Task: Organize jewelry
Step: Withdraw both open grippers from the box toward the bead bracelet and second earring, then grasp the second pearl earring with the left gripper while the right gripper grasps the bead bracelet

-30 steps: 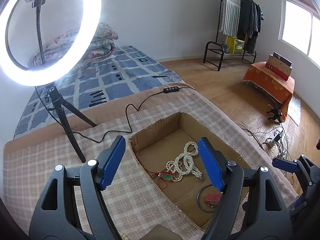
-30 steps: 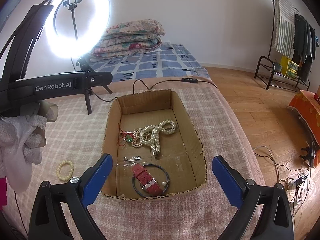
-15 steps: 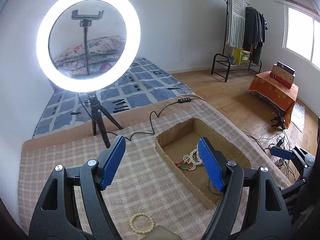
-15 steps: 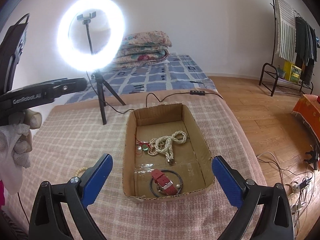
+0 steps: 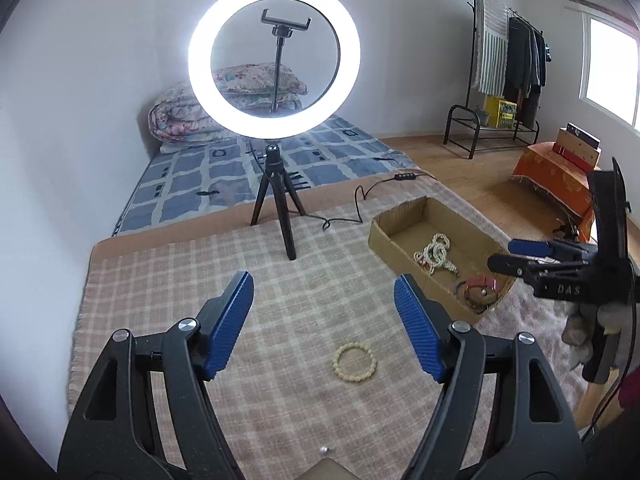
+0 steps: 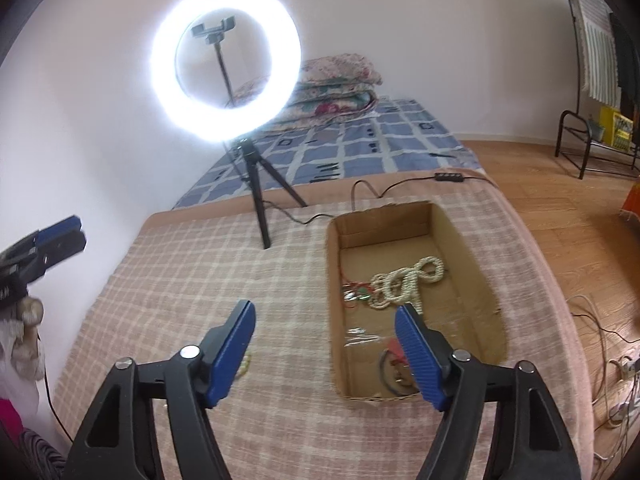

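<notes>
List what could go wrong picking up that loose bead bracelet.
The bead bracelet lies flat on the soft checked blanket, so the open left hand-held gripper may pinch fabric or roll the beads away. The ring light's cable trails beside the cardboard box and could snag on the way over.

1. We see a cream bead bracelet (image 5: 354,361) lying flat on the checked blanket, outside the box.
2. The open cardboard box (image 5: 404,216) holds a coiled pearl necklace (image 5: 435,251), a red watch strap (image 5: 481,282) and a dark ring (image 5: 464,292).
</notes>
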`<state>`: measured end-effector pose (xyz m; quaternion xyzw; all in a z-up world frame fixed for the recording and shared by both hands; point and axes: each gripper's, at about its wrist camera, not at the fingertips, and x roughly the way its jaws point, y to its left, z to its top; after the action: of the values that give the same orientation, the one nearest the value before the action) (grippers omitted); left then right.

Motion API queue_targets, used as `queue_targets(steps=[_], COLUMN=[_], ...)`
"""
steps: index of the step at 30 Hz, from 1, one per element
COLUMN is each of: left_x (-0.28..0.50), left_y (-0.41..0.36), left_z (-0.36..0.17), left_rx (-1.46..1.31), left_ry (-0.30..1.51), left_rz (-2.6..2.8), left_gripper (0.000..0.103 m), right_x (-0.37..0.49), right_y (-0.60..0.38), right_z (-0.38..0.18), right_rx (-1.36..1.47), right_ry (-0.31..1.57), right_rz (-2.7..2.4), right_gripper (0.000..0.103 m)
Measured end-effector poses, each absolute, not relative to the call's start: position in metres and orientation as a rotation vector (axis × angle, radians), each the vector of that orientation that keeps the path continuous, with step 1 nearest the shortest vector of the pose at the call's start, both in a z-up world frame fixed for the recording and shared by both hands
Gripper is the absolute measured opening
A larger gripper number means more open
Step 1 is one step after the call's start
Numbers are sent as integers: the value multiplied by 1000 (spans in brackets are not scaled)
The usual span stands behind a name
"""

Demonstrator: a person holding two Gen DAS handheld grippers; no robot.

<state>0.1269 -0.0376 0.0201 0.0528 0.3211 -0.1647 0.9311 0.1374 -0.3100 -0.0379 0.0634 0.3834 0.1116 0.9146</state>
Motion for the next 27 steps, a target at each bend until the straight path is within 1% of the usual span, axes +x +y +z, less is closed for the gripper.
queue_targets(steps=[1, 5, 8, 10, 11, 16, 17, 18, 19, 23, 25, 27], left_x=[123, 108, 97, 92, 90, 79, 75, 72, 70, 62, 60, 61], left_y=[-33, -17, -8, -3, 0, 2, 1, -1, -2, -10, -12, -14], left_z=[15, -6, -25, -38, -44, -74, -81, -87, -93, -118, -127, -135], left_rx=[109, 102, 85, 65, 61, 74, 92, 114, 135, 239, 276, 295], left_ry=[673, 726, 783, 823, 837, 908, 920, 931, 943, 998, 1014, 1030], left_rz=[-338, -349, -363, -373, -379, -416, -426, -440, -452, -505, -527, -539], left_gripper=[67, 60, 51, 43, 41, 40, 38, 33, 32, 32, 32, 32], right_x=[139, 147, 153, 158, 160, 167, 168, 169, 169, 173, 174, 175], right_y=[-305, -284, -271, -264, -261, -246, -243, -241, -239, -230, -225, -220], right_z=[-40, -49, -58, -65, -68, -84, -87, -90, -94, -108, -113, -118], right_rx=[128, 123, 130, 129, 130, 136, 134, 130, 124, 94, 80, 66], right_ry=[793, 821, 850, 876, 886, 936, 944, 954, 963, 1009, 1028, 1040], right_rz=[240, 275, 298, 310, 314, 344, 348, 354, 358, 366, 373, 377], right_gripper=[71, 63, 59, 53, 53, 46, 46, 44, 42, 41, 38, 37])
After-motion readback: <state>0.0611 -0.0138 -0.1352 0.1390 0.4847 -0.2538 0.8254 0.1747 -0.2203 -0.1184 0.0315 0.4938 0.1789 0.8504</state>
